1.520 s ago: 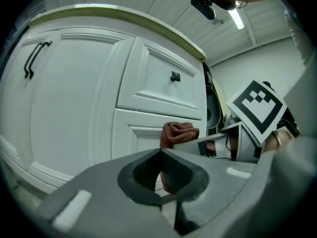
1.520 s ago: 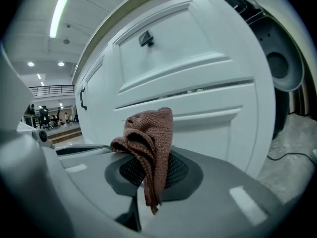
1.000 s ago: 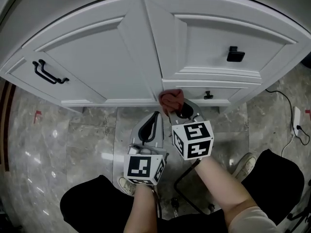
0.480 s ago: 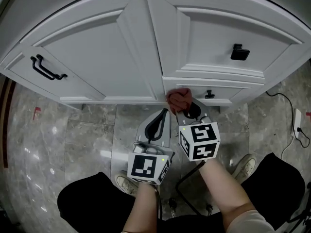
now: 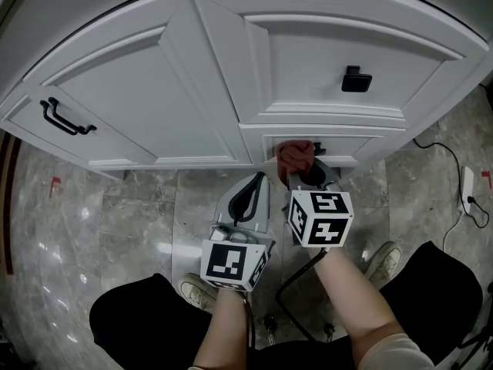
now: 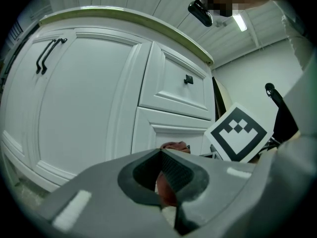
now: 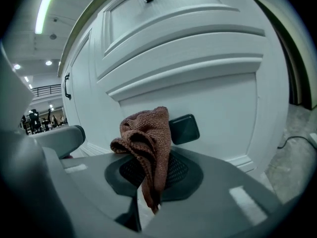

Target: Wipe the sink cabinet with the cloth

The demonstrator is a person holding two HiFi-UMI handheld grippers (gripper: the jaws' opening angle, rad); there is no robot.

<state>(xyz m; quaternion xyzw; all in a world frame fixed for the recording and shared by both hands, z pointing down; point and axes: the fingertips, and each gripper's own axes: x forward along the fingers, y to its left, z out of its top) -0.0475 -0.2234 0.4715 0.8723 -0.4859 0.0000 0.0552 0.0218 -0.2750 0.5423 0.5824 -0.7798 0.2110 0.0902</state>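
Head view: right gripper (image 5: 303, 174) holds the cloth (image 5: 295, 156) at the low drawer front of the sink cabinet (image 5: 192, 91), right of centre. Left gripper view: left gripper (image 6: 161, 155) is closed w/ nothing inside. Right gripper view: the 2 jaws clamp the cloth, just beside the knob (image 7: 184, 129). Best, I think: even pressure, wipe around the knob.

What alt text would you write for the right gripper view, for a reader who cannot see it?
The right gripper has its grey jaws shut on a bunched reddish-brown cloth, held up at the lower drawer front of a white sink cabinet. A black knob shows just right of the cloth.
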